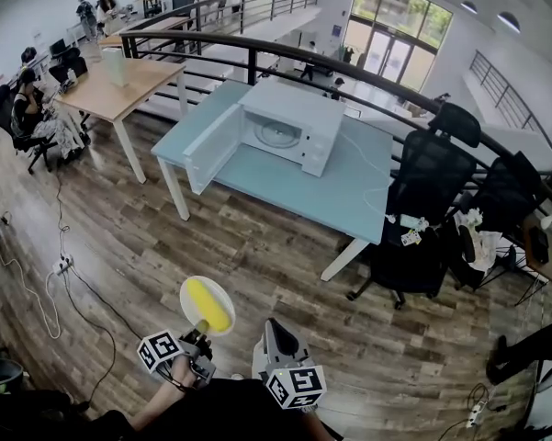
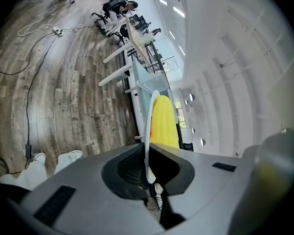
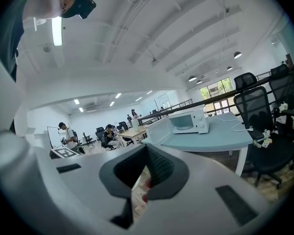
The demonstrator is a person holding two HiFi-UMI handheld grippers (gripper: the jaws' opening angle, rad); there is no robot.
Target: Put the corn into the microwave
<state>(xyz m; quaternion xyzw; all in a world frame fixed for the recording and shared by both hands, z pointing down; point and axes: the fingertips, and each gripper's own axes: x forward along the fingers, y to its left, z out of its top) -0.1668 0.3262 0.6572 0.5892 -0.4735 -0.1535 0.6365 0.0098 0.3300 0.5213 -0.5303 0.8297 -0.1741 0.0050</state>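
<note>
A wood-floored office held a pale blue table [image 1: 349,200] bearing a white microwave [image 1: 289,127], its door [image 1: 211,150] swung open. Well short of the microwave, the left gripper [image 1: 200,336] clamped the rim of a white plate [image 1: 191,292] on which the yellow corn [image 1: 208,306] lay. The right gripper [image 1: 276,329], equally far from the microwave, had its jaws together, empty.

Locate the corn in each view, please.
Head view: corn on a plate, bottom centre-left.
Left gripper view: corn at centre, right above the jaws.
Right gripper view: not in it.
Shared landmark: the blue table, in all three views.
</note>
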